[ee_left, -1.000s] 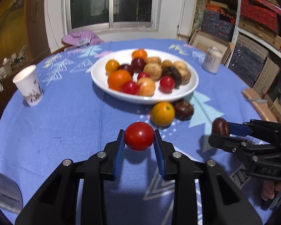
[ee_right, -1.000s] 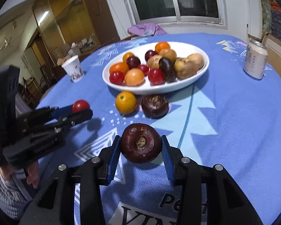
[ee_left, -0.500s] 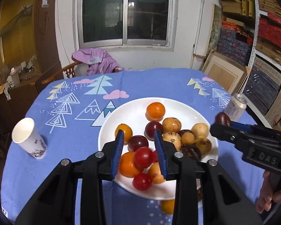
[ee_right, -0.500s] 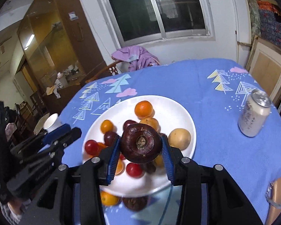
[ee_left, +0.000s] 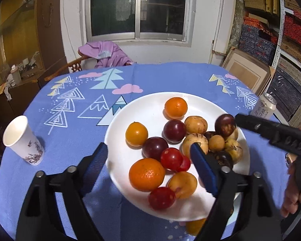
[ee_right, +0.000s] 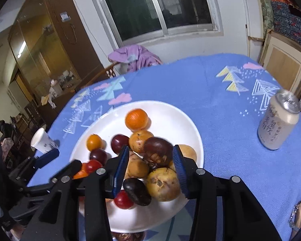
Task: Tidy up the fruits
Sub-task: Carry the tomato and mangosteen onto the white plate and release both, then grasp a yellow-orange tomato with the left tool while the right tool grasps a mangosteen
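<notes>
Fruits fill your white plate (ee_left: 118, 132) on the blue tree-print tablecloth (ee_left: 160, 76) below a dark window (ee_left: 138, 8). Your left gripper (ee_left: 148, 166) is opening, empty; your right gripper (ee_right: 150, 164) seems loosening around the dark fruit (ee_right: 157, 149).

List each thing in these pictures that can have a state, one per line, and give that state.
left claw, opening, nothing gripped
right claw, opening, dark fruit loose between its pads
red tomato, lying ungripped on the plate
plate, piled with fruit
paper cup, upright
can, upright
</notes>
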Demonstrator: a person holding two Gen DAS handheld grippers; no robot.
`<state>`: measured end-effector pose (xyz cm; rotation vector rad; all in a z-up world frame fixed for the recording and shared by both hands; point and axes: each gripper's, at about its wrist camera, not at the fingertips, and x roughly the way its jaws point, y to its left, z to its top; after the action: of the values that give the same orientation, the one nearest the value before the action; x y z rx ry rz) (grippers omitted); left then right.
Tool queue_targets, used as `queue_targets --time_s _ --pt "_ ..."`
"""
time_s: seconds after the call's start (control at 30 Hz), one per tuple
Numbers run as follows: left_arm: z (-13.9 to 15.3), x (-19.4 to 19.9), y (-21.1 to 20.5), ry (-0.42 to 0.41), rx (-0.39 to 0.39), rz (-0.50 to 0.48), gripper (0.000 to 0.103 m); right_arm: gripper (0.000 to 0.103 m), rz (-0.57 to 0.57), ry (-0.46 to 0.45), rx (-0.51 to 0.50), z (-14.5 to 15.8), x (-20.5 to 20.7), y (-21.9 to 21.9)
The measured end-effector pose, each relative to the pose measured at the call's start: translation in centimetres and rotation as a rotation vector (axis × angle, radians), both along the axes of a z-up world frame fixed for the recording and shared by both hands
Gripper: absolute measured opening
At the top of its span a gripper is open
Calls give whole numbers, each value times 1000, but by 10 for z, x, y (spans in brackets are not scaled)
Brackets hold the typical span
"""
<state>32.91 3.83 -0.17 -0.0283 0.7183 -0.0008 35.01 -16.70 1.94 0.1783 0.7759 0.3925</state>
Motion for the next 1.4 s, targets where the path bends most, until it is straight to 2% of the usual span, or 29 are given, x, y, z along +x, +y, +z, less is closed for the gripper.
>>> queue_targets --time_s 0.03,0.1,0.2,0.33,0.47,0.53,0.7,0.77,1.0,1.23,1.33,1.37,1.4 --pt "3 -7 0 -11 3 2 90 46 3 -26 9 9 -9 -3" --pt "8 -25 1 -36 -2 -3 94 62 9 -98 32 32 -36 -10" --pt "9 -53 2 -62 -21 -12 98 79 14 -196 56 49 -81 -22" --pt "-4 -86 -3 -56 -56 -39 98 88 13 -245 70 32 -125 -39" --pt "-20 -107 -25 -58 27 -47 98 94 8 -220 19 7 -140 -47" --pt "-27 -115 -37 -62 92 -45 98 94 2 -187 10 -2 -139 -51" --pt "-43 -111 -54 -8 149 -80 98 95 -11 -153 19 -8 -135 -56" --pt "-47 -105 -54 9 149 -75 98 96 -30 -137 -12 -10 -136 -55" --pt "-56 -91 -46 71 81 -64 95 96 -48 -79 14 -16 -131 -59" --pt "-64 -71 -59 121 84 -112 77 96 -40 -66 -13 -21 -129 -53" --pt "-65 -67 -56 130 53 -117 74 96 -42 -59 -21 -24 -127 -52" --pt "-66 -66 -55 137 41 -122 63 96 -41 -54 -25 -25 -127 -51" --pt "-67 -64 -56 145 25 -136 58 96 -39 -50 -28 -26 -126 -50"
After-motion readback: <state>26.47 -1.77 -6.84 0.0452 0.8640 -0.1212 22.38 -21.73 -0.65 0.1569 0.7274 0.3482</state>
